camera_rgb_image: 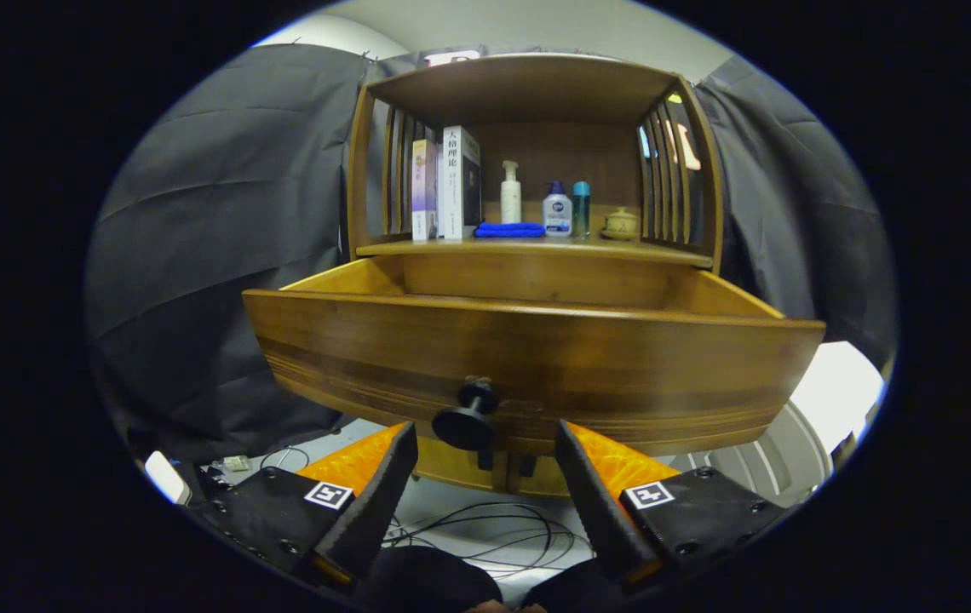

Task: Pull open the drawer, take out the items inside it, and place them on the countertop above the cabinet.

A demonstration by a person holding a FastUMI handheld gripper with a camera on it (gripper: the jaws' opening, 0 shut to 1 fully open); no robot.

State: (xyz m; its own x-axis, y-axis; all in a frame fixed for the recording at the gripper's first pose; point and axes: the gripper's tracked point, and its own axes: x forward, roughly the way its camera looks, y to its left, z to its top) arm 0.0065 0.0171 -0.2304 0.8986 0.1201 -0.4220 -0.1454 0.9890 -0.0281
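Observation:
The wooden drawer (537, 358) of the cabinet stands pulled out toward me, its front panel wide across the view. Its black round knob (467, 419) sits between my fingertips, slightly ahead of them and untouched. My gripper (485, 443) is open, one finger on each side of the knob with a clear gap. The drawer's inside is hidden behind the front panel; only its bare side walls and back show. Above the drawer lies the countertop (537, 249) with books, bottles and a blue cloth on it.
On the countertop stand books (447, 183), a white pump bottle (510, 194), a sanitizer bottle (557, 211), a teal bottle (581, 209), a small jar (620, 224) and a folded blue cloth (509, 229). Cables (485, 528) lie on the floor below.

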